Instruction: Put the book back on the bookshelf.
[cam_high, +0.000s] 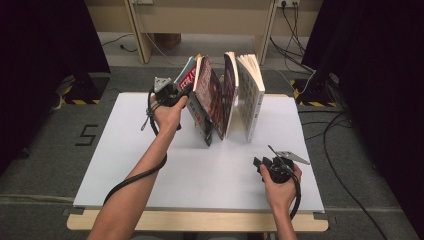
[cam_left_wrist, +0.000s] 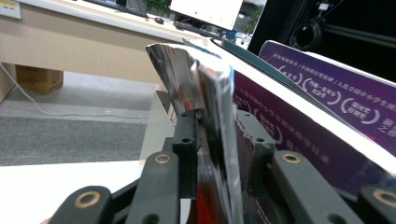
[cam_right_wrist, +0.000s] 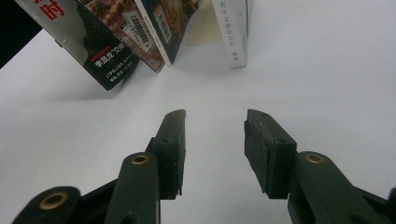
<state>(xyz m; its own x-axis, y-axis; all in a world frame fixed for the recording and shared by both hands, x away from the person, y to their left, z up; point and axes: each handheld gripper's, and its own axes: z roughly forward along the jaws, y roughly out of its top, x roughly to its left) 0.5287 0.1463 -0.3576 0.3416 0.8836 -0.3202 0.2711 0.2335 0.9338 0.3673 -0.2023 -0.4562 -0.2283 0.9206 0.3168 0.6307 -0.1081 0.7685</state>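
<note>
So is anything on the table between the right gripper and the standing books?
Nothing visible. The right gripper is open over bare white table, and the stretch up to the books is clear. The left gripper is at the leftmost book, off to the side.

A white rectangular board (cam_high: 150, 165) lies on a light wooden table (cam_high: 200, 221), which stands on grey carpet floor (cam_high: 45, 165) with a black mark (cam_high: 86, 135), and black cables (cam_high: 345, 175) trail beside.

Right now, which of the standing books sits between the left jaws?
The leftmost book, with the red-lettered cover, leaning right against the dark red one. The white book stands apart at the right end.
</note>
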